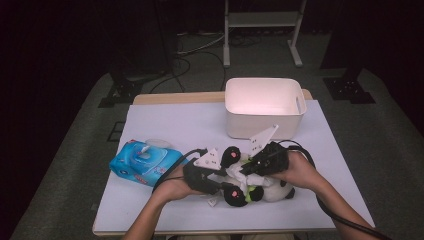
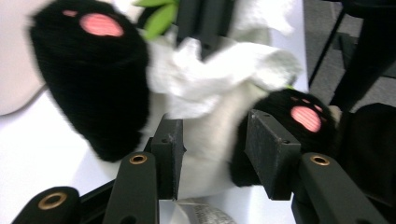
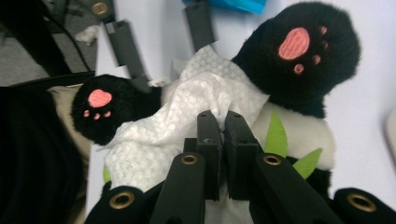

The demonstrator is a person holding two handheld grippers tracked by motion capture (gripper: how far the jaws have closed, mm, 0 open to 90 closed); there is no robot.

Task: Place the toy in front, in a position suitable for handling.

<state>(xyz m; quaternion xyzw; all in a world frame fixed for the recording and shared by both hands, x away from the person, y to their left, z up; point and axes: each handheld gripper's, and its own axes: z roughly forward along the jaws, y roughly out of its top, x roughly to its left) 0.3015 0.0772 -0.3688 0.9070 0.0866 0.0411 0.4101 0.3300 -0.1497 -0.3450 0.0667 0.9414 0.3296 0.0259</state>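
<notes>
White table [image 1: 165, 125], dark room. Panda plush [image 1: 272, 190] lay at near edge, soft and light. Left gripper [image 2: 215, 149] clamped its white body between the legs; right gripper [image 3: 223, 130] pinched a limp wipe [image 3: 187, 121] on its belly.

Panda plush [image 1: 260, 187] head hidden under hands & tools; near paw [image 2: 93, 74] blurred, cut off at top edge

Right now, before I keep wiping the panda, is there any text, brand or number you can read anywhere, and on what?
Nothing quotable.
Blue wipes pack: printed markings on its top, too small and blurred to read.
Panda's sewn-in tag: faint print, blurred, unreadable.
White bin, wipe: no text visible.
</notes>
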